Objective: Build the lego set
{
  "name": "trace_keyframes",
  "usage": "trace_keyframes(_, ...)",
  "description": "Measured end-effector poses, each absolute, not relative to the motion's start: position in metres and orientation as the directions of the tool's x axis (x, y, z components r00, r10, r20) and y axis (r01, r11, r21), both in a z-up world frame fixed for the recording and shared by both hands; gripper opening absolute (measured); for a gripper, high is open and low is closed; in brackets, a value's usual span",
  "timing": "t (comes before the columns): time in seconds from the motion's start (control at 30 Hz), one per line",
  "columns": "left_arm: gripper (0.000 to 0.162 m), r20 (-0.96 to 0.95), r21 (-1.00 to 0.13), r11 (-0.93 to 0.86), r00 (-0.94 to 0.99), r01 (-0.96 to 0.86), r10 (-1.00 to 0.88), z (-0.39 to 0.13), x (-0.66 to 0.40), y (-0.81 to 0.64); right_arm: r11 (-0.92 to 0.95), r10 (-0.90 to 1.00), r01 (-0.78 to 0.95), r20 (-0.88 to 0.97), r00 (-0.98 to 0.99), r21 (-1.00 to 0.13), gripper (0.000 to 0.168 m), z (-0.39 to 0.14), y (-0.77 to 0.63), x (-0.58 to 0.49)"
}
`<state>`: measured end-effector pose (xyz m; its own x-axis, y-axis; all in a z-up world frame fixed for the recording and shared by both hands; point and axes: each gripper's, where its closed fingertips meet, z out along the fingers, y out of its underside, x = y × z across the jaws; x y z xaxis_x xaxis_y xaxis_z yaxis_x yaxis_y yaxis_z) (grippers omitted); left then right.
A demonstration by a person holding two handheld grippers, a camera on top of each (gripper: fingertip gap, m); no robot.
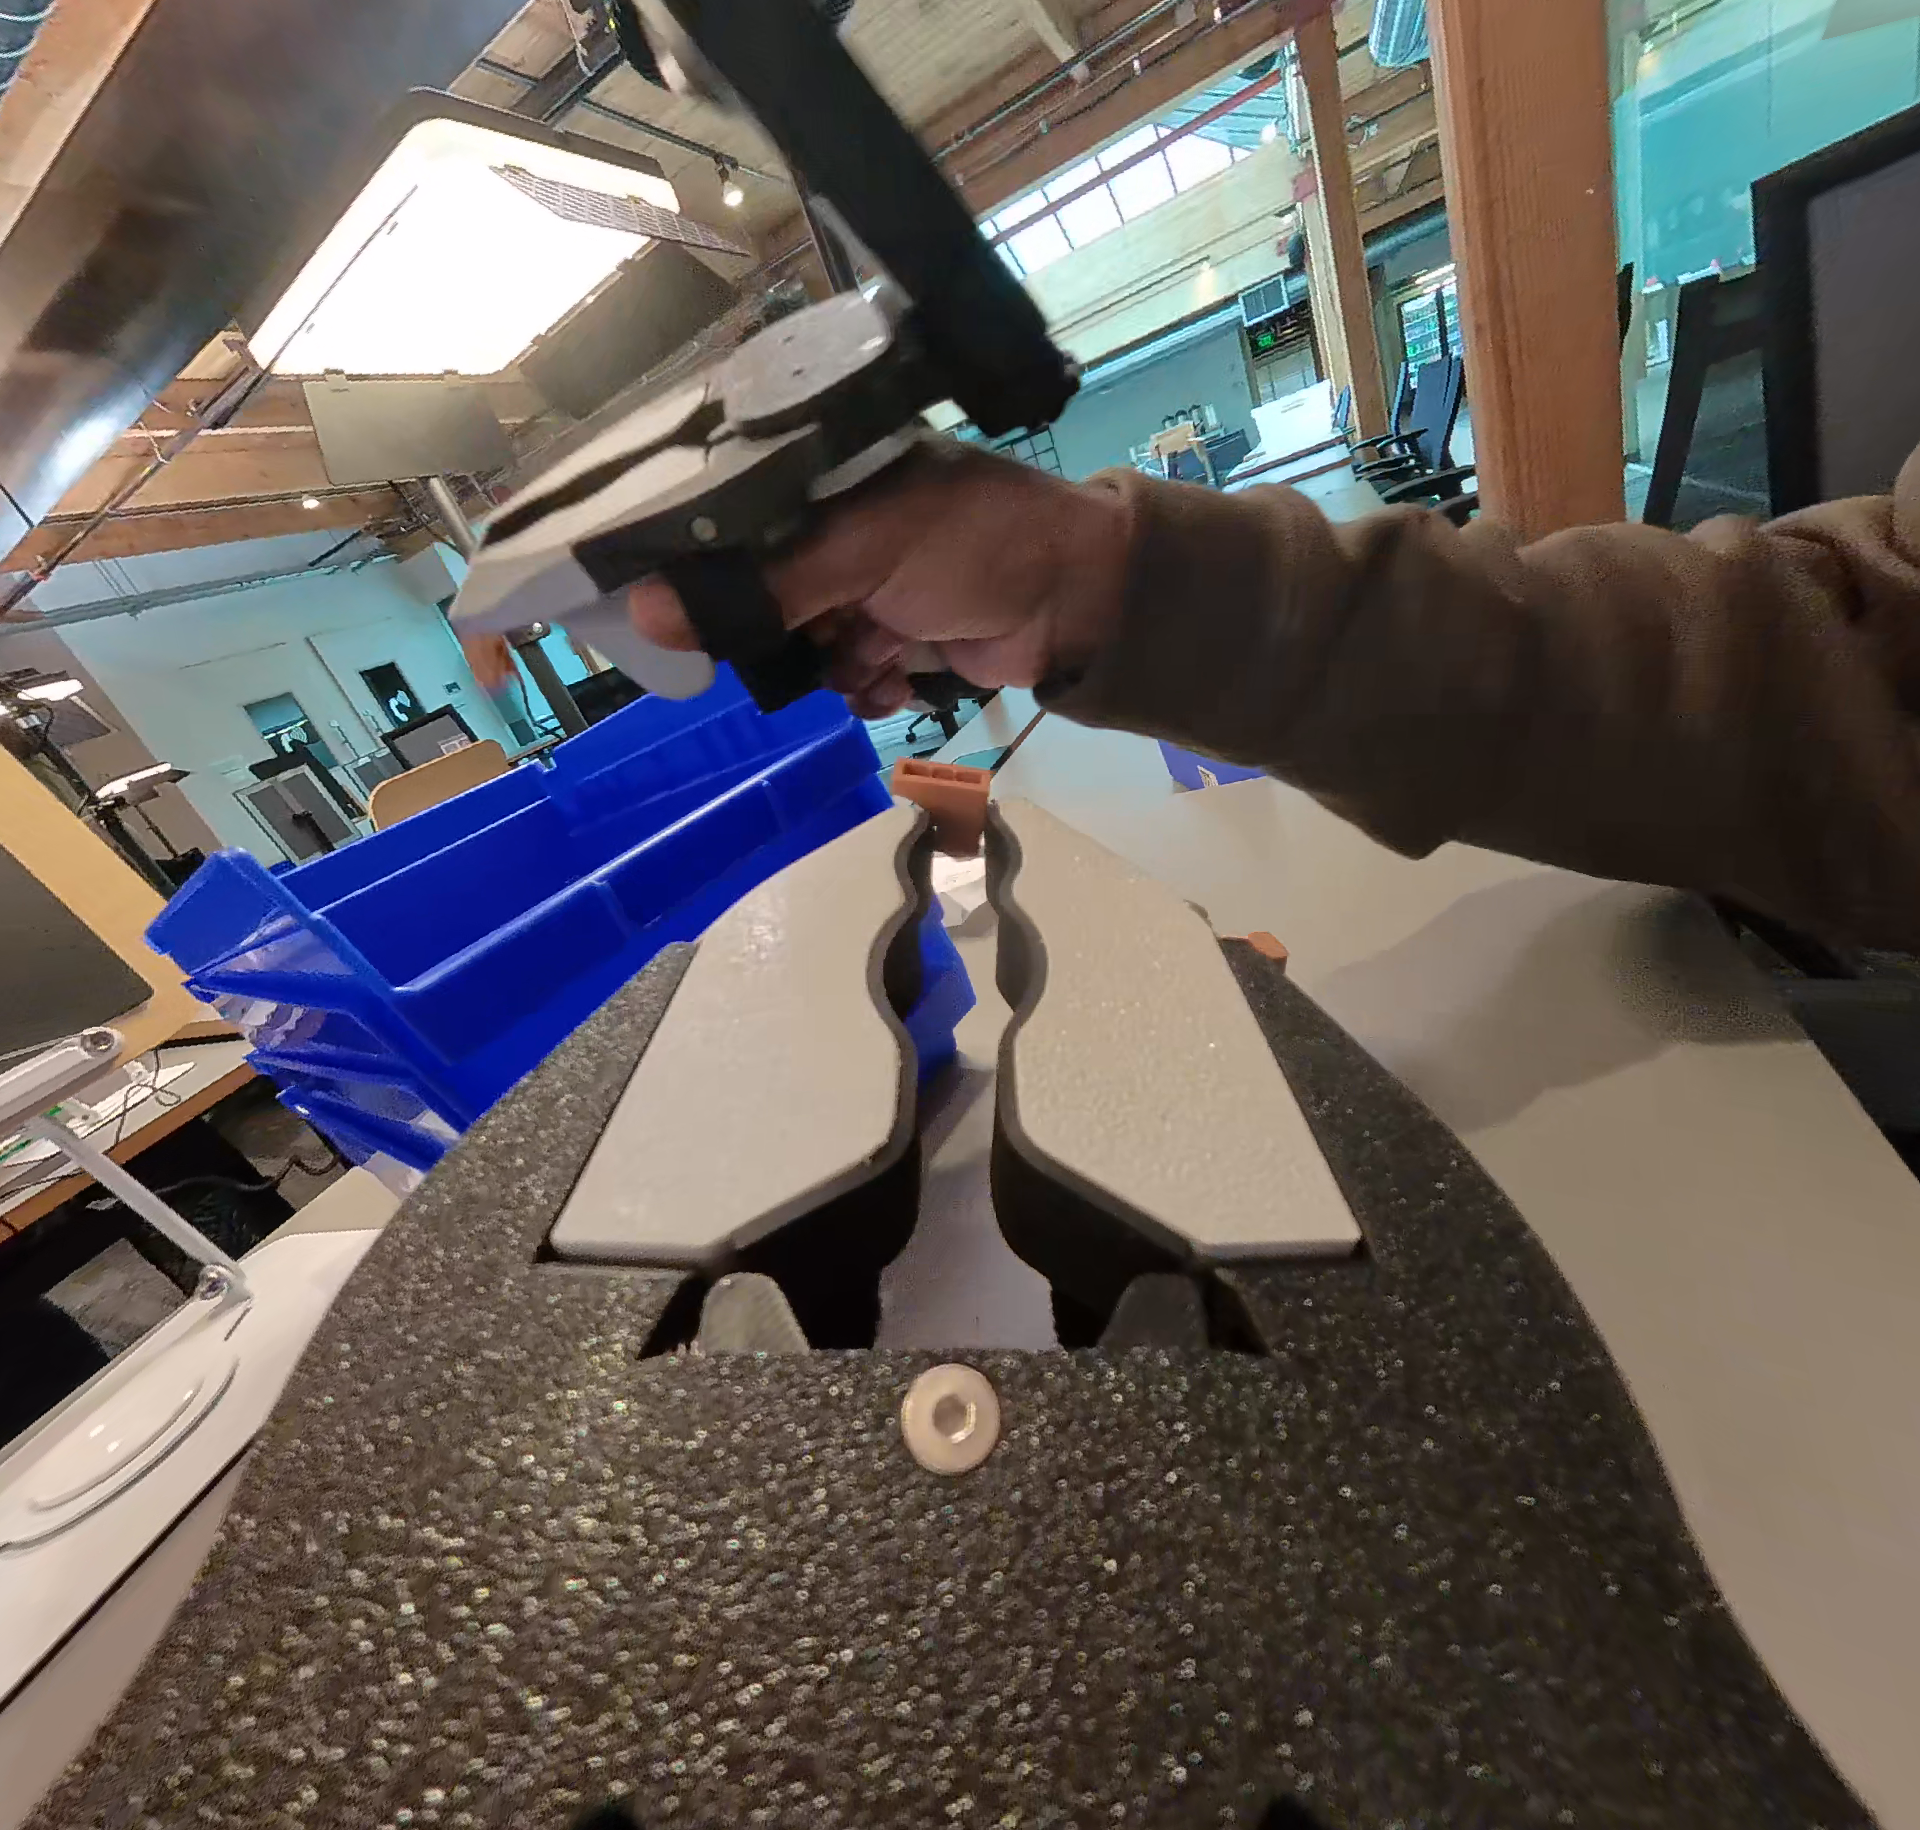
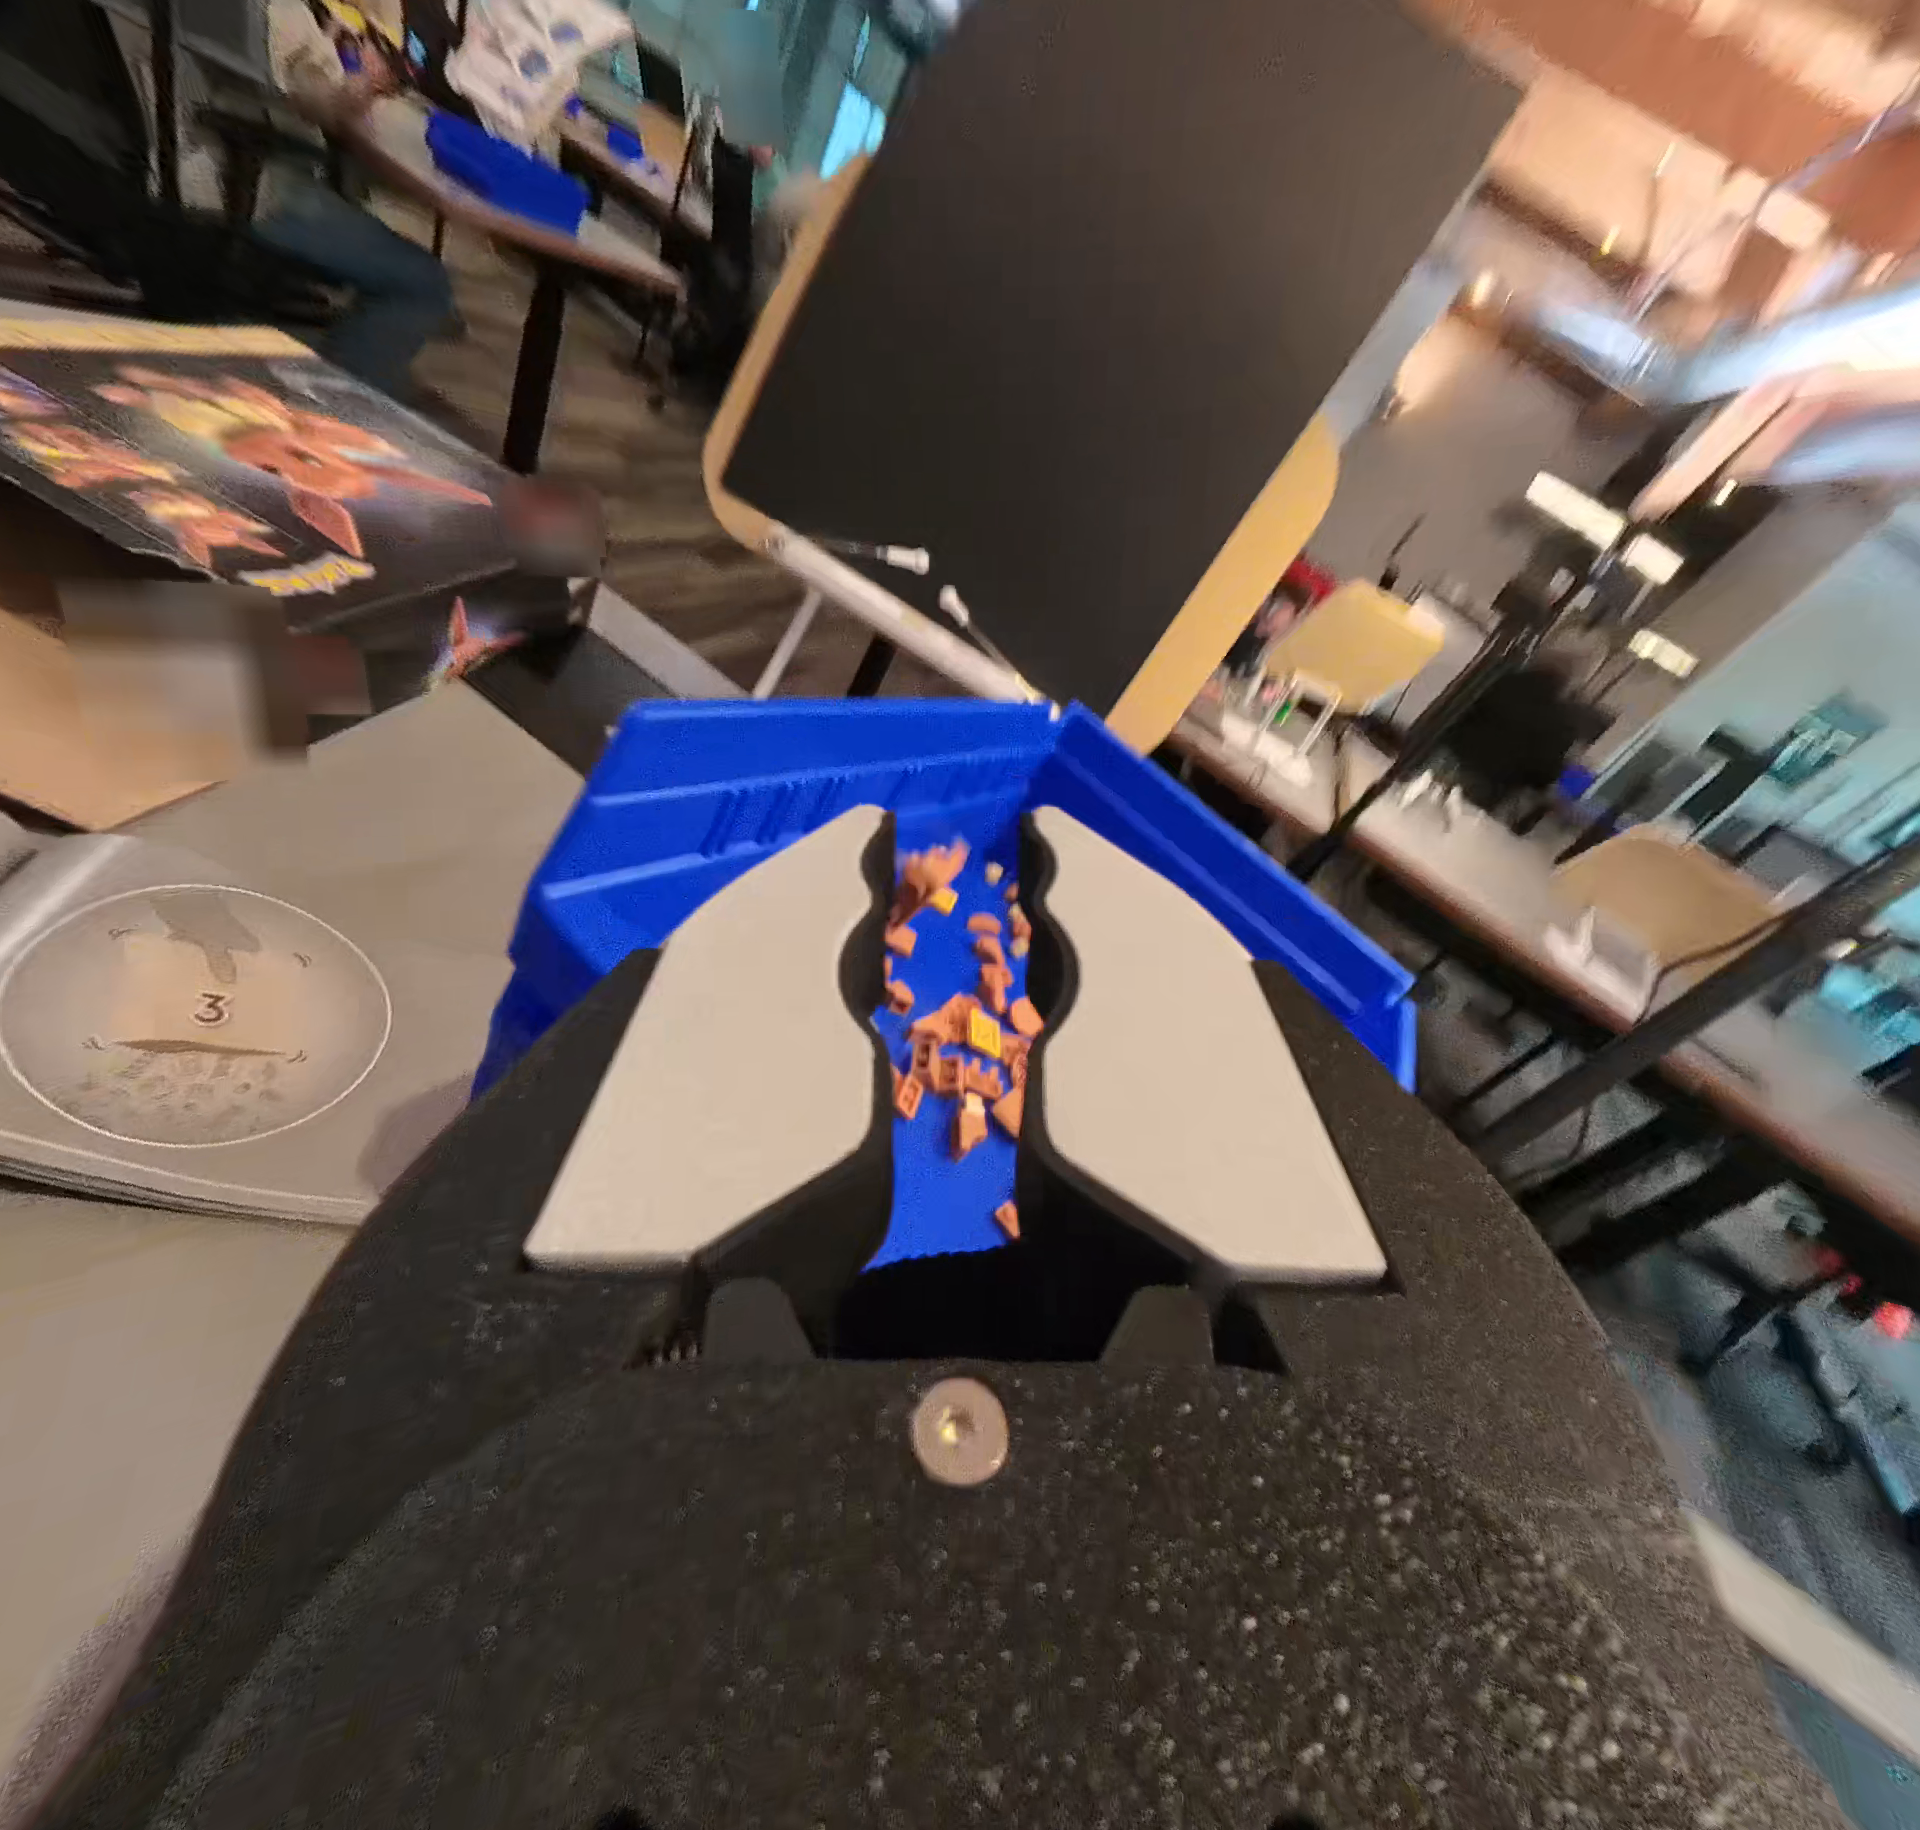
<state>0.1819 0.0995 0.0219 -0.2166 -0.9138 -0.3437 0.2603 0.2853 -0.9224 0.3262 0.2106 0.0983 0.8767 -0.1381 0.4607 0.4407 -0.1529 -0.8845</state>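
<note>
- The left gripper (image 1: 956, 835) pinches a reddish-brown lego piece (image 1: 943, 788) at its fingertips, above the grey table (image 1: 1558, 1105).
- At 10 o'clock from those tips stands a stack of blue bins (image 1: 499, 949).
- The right gripper (image 2: 956, 835), held in a hand (image 1: 935, 585), has its jaws spread with nothing between them.
- It hangs over a blue bin (image 2: 1226, 845) of loose brown lego pieces (image 2: 966, 1022).
- At 9 o'clock lies a grey instruction booklet (image 2: 187, 1032).

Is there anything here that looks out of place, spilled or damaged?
Nothing is clearly wrong. The small brown pieces lie loose inside the blue bin, not spilled. The left tongs hold a reddish-brown brick; the right tongs are empty above the bin. The right wrist view is blurred.
</note>
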Motion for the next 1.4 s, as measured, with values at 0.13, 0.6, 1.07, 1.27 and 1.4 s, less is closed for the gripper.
trace_keyframes(0.13,0.009,-0.319,-0.928,0.266,-0.188,0.26,-0.929,0.024,0.181,0.111,-0.087,-0.16,0.478,0.486,0.859,-0.874,0.029,0.1,0.209,0.321)
trace_keyframes(0.6,0.009,-0.815,-0.552,0.834,0.2,0.019,-0.544,0.013,0.187,0.13,-0.048,0.522,0.369,0.291,0.802,-0.928,0.019,0.029,0.133,0.186)
trace_keyframes(1.07,0.009,-0.923,-0.345,0.927,0.235,-0.146,-0.306,-0.001,0.195,0.135,-0.115,0.538,0.388,0.271,0.798,-0.914,0.009,-0.001,0.135,0.179)
trace_keyframes(1.27,0.013,-0.814,-0.564,0.825,0.141,0.047,-0.564,0.005,0.191,0.123,0.001,0.605,0.368,0.294,0.74,-0.93,0.008,0.007,0.126,0.18)
trace_keyframes(1.4,0.014,-0.625,-0.765,0.594,-0.065,0.251,-0.778,0.019,0.178,0.107,0.101,0.672,0.309,0.294,0.68,-0.946,0.008,0.019,0.111,0.177)
